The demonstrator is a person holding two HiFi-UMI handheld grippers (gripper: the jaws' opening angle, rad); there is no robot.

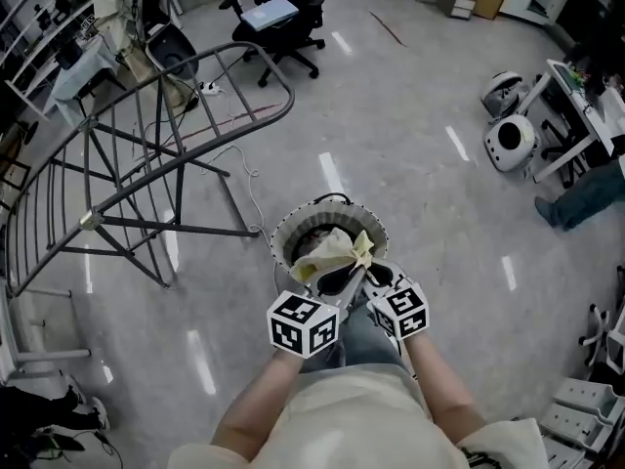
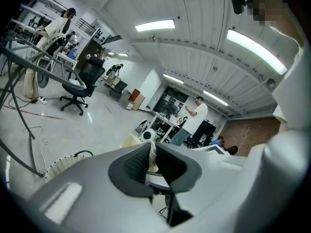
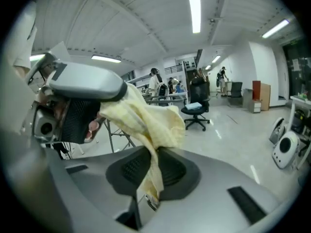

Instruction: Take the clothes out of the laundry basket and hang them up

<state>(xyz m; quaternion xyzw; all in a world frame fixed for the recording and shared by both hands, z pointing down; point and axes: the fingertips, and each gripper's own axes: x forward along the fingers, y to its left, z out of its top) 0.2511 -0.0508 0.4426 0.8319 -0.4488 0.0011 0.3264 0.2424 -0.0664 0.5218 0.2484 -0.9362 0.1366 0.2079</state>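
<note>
Grips pale yellow cloth (image 1: 337, 247) with left gripper (image 2: 149, 161) and right gripper (image 3: 154, 171) both clamped on it, just above laundry basket (image 1: 279, 240) rim, lifted out but not yet hung on drying rack (image 1: 146, 154) toward floor's left edge.

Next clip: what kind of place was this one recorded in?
Probably an open-plan office or lab: wheeled office chairs on a polished floor, desks with equipment, strip lights overhead. The metal drying rack and laundry basket look brought in.

Pale yellow cloth (image 1: 335, 251) bunched, just abv round white laundry basket (image 1: 277, 236), rack nearby.
</note>
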